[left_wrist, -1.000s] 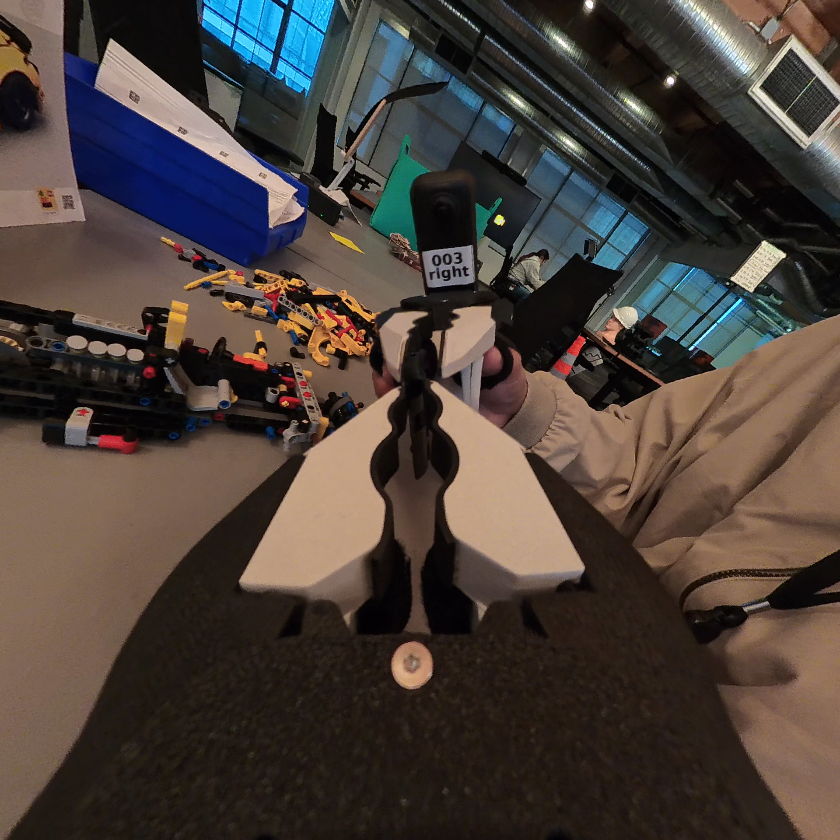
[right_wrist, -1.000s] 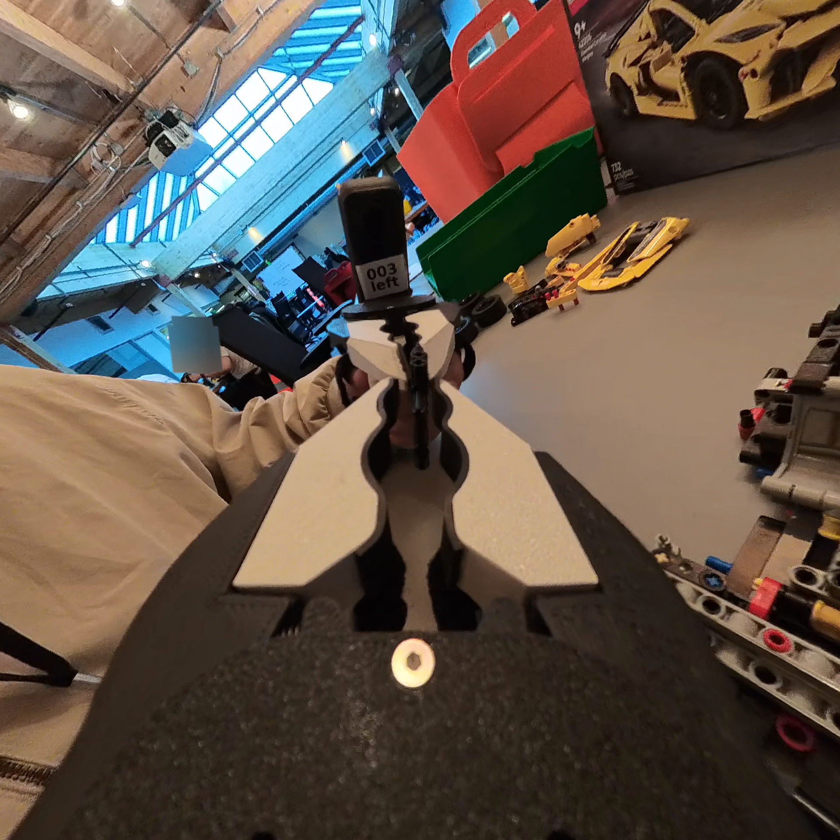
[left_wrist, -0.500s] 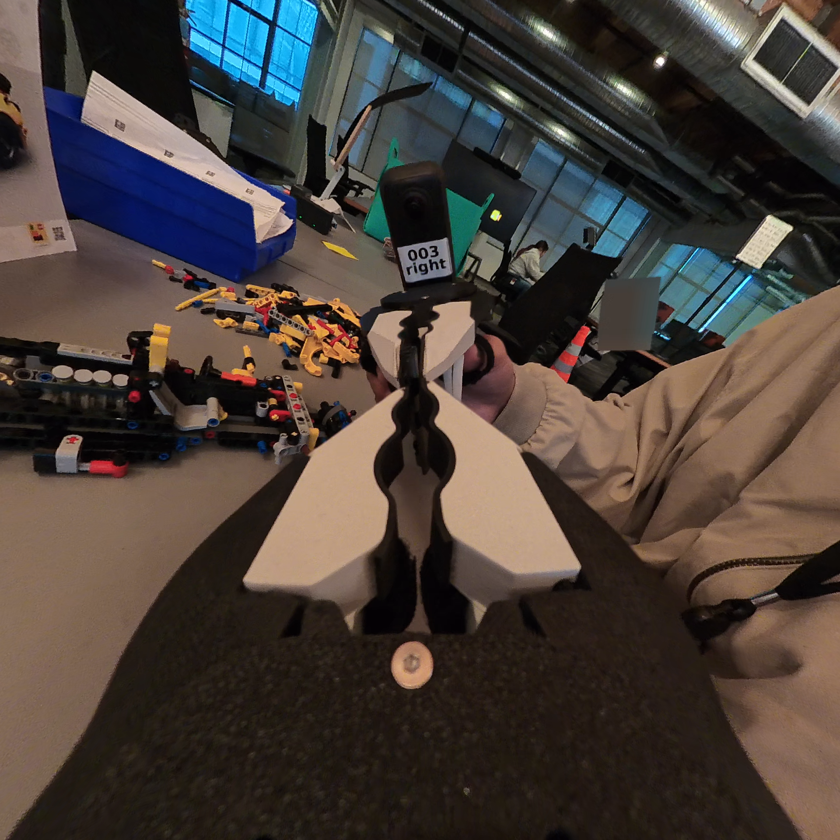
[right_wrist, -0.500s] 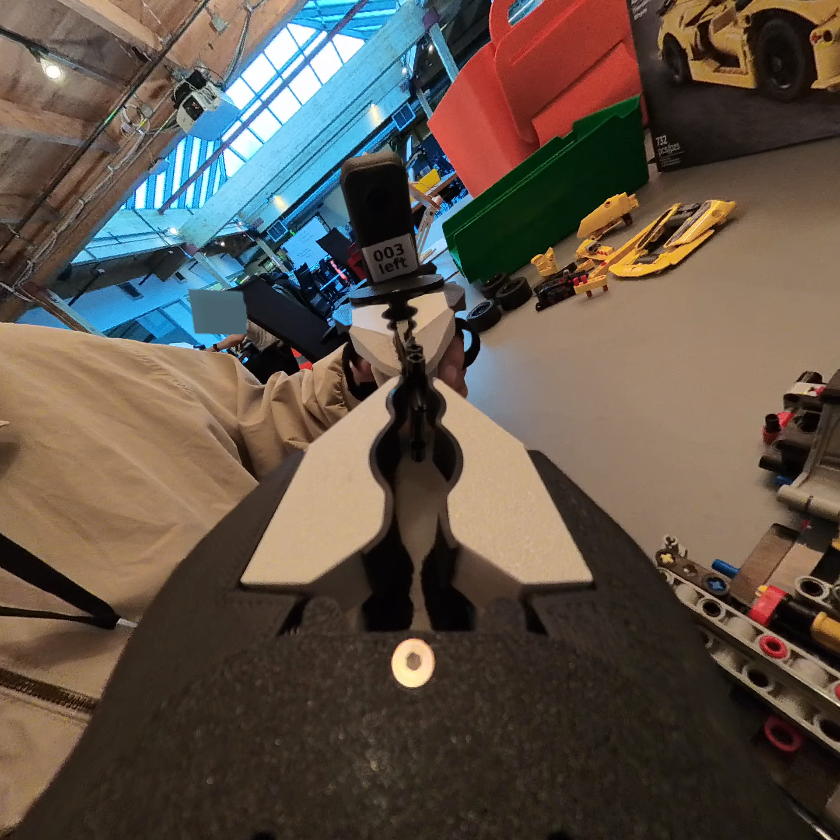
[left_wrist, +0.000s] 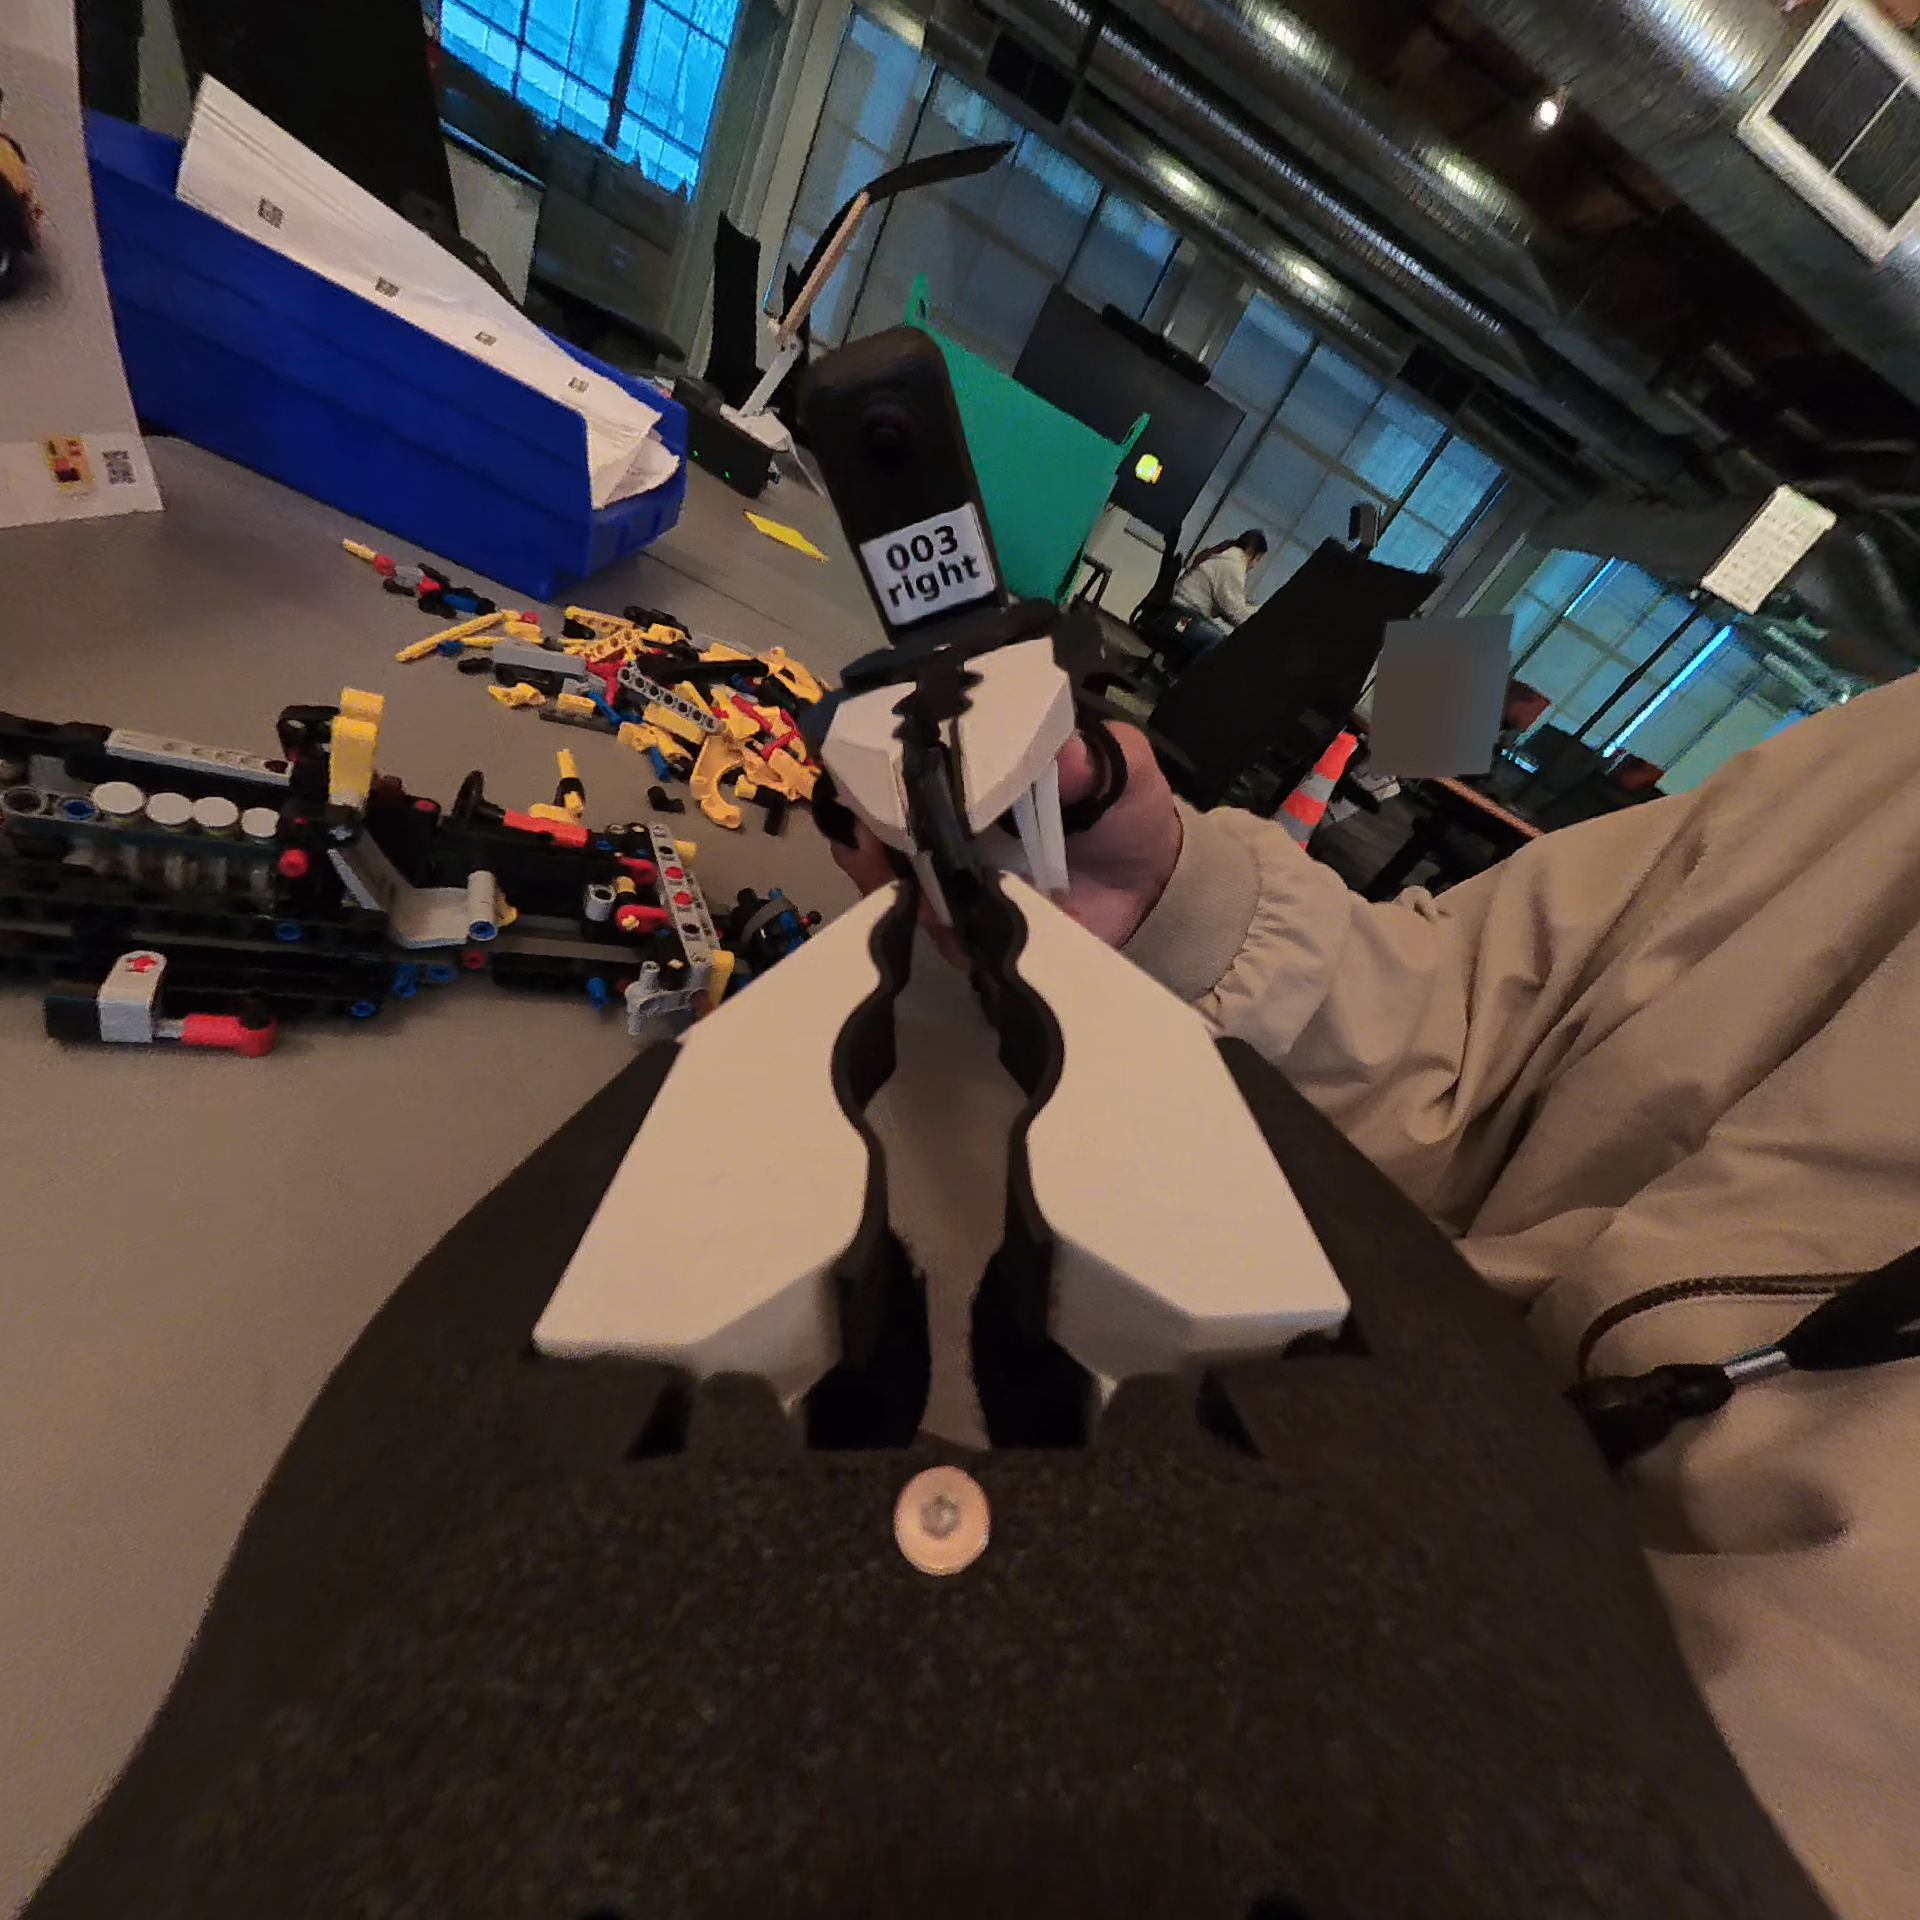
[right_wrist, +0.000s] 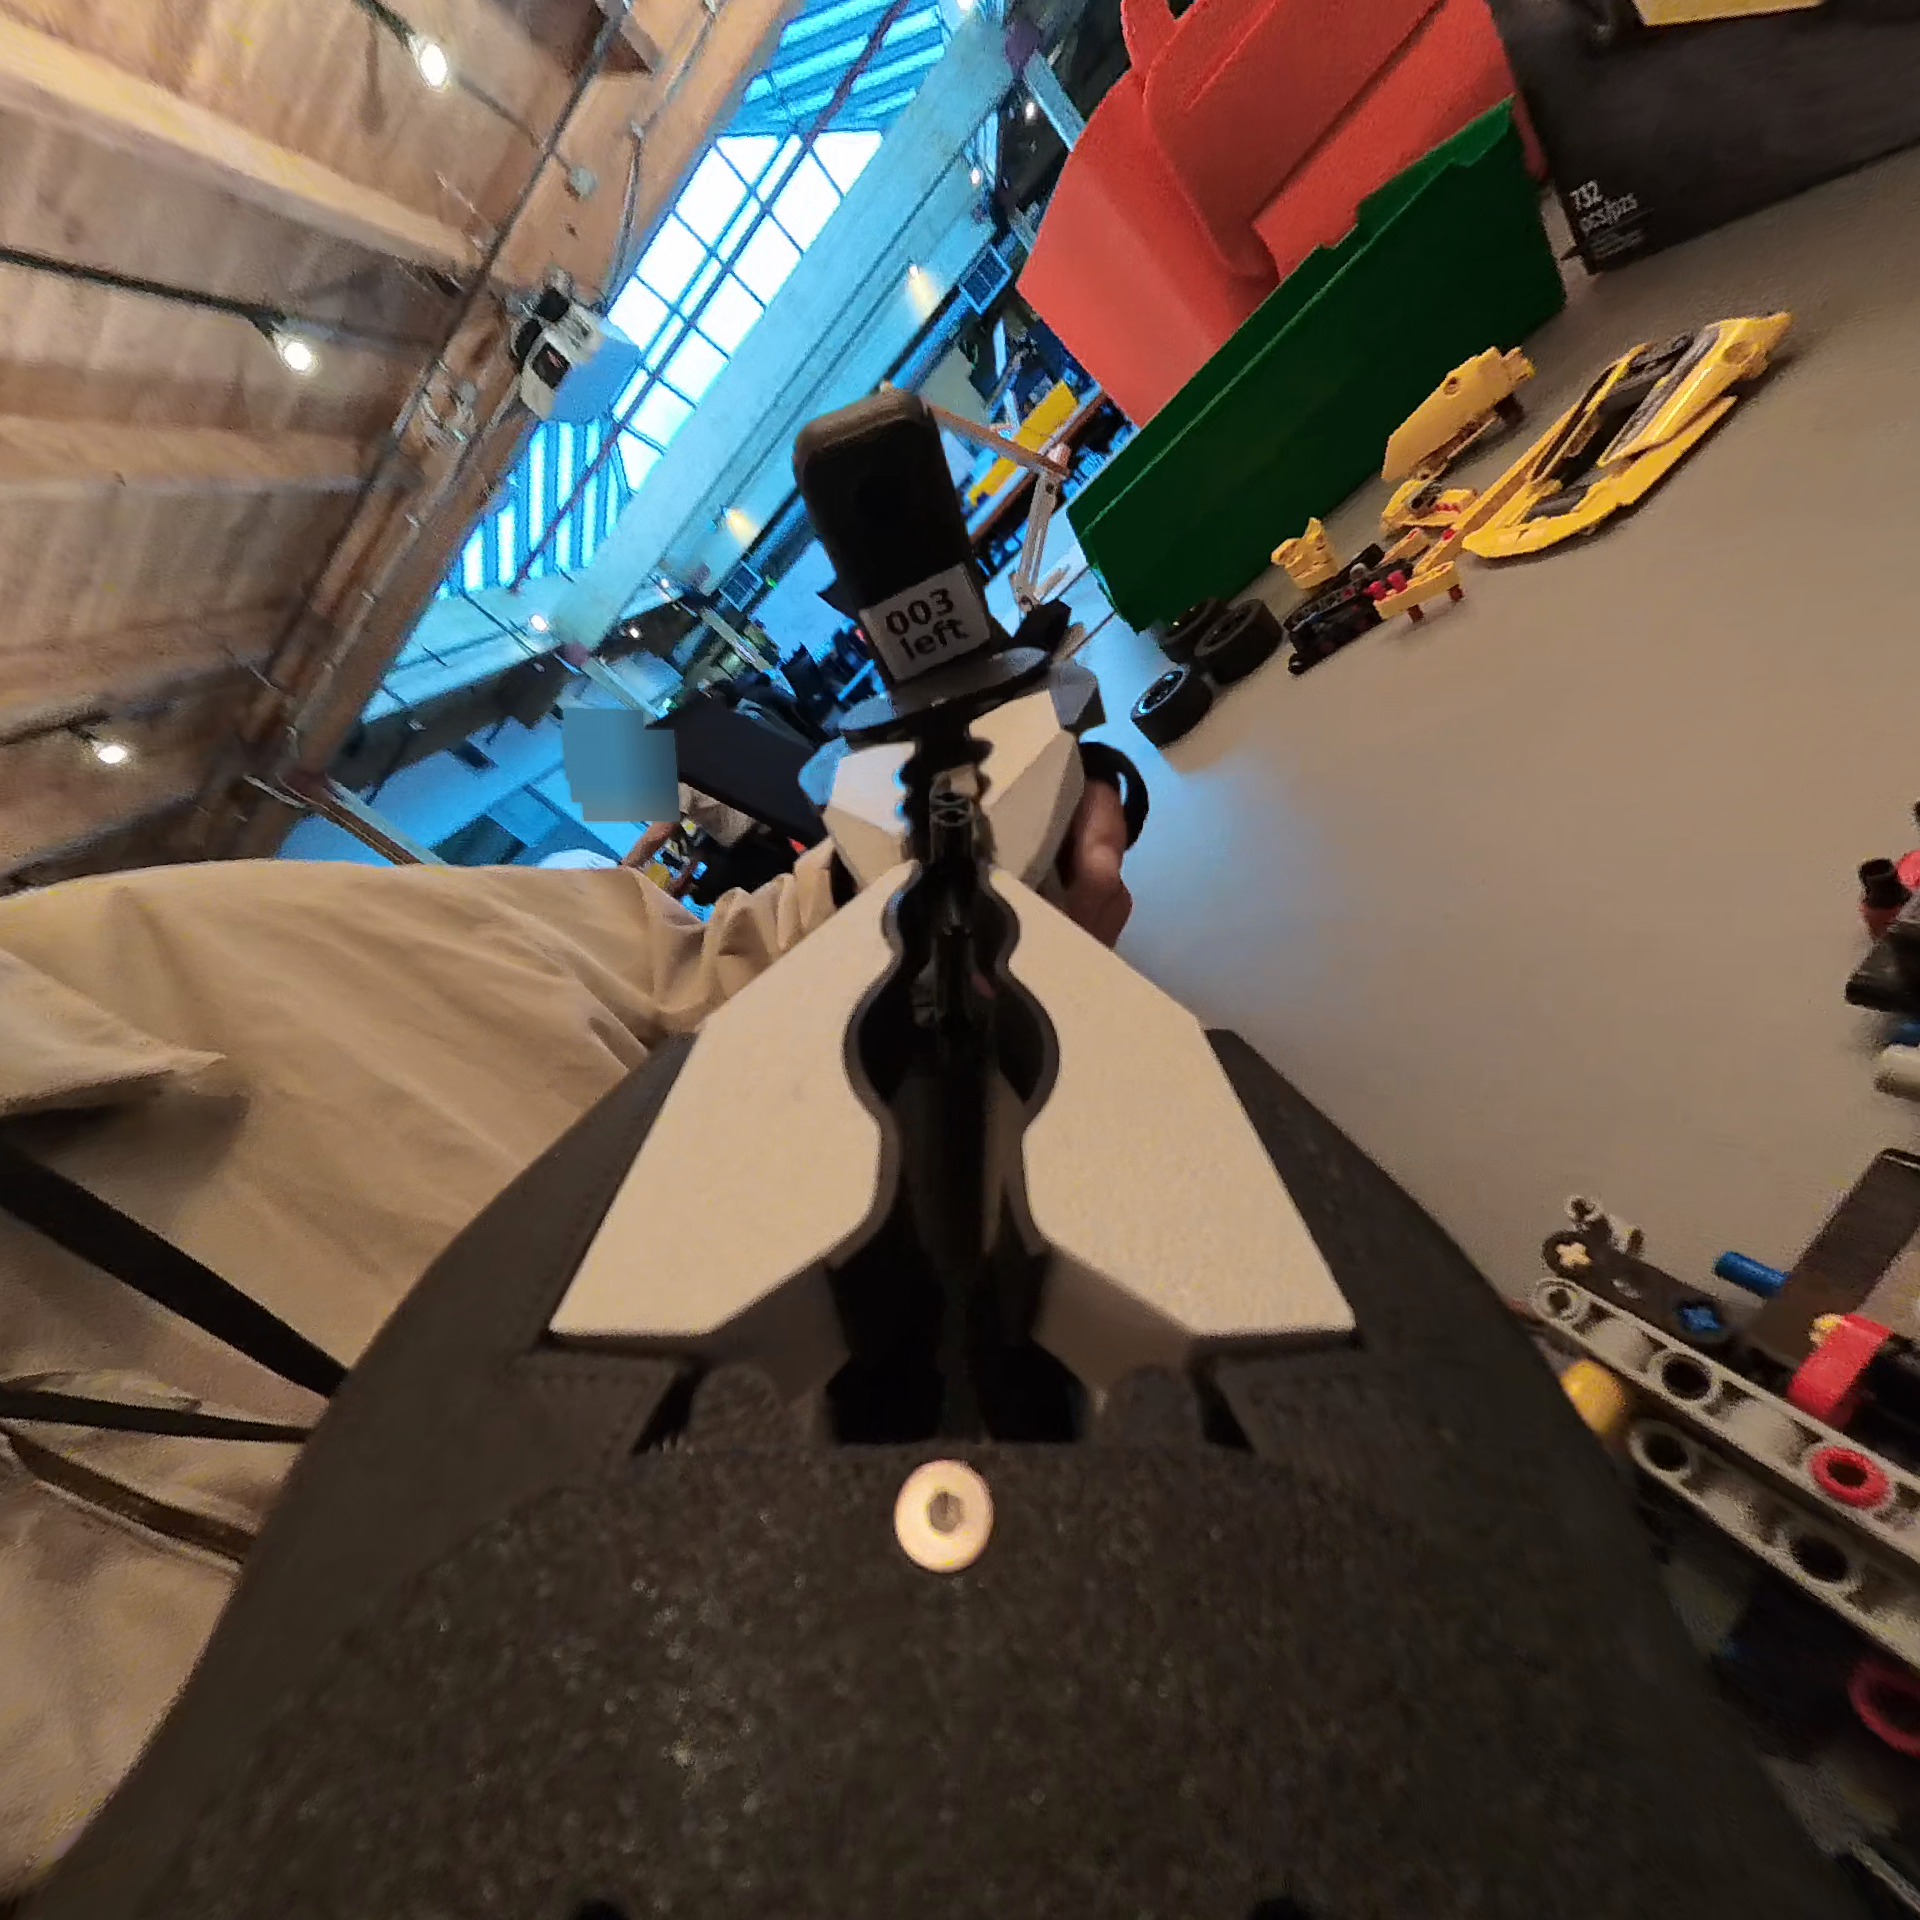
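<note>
Underneath all, a grey table (left_wrist: 208, 1195). At its far edge a blue bin (left_wrist: 343, 395) stuffed with white paper; on the other side a red box (right_wrist: 1195, 208) behind a green bin (right_wrist: 1320, 416). Along the table, a long black brick-built frame (left_wrist: 208, 894), well apart from both tools. Near the green bin, yellow body panels (right_wrist: 1600, 436) and a few black wheels (right_wrist: 1216, 644); in front of the blue bin, a heap of loose pieces (left_wrist: 675, 707), mostly yellow.

Above the table, tip to tip: right gripper (right_wrist: 951, 904) closed onto a thin black rod (right_wrist: 951, 1029) lying lengthwise between its pads. Left gripper (left_wrist: 948, 904) narrowed to a slit, with the rod's far end between its tips; impossible to tell whether truly pinched there.

Probably light, stiff plastic, and smooth enough to slide or twist in a loose hold. Likely to bend or pop free under side load. Best held close to the ends, squarely across the pads.
</note>
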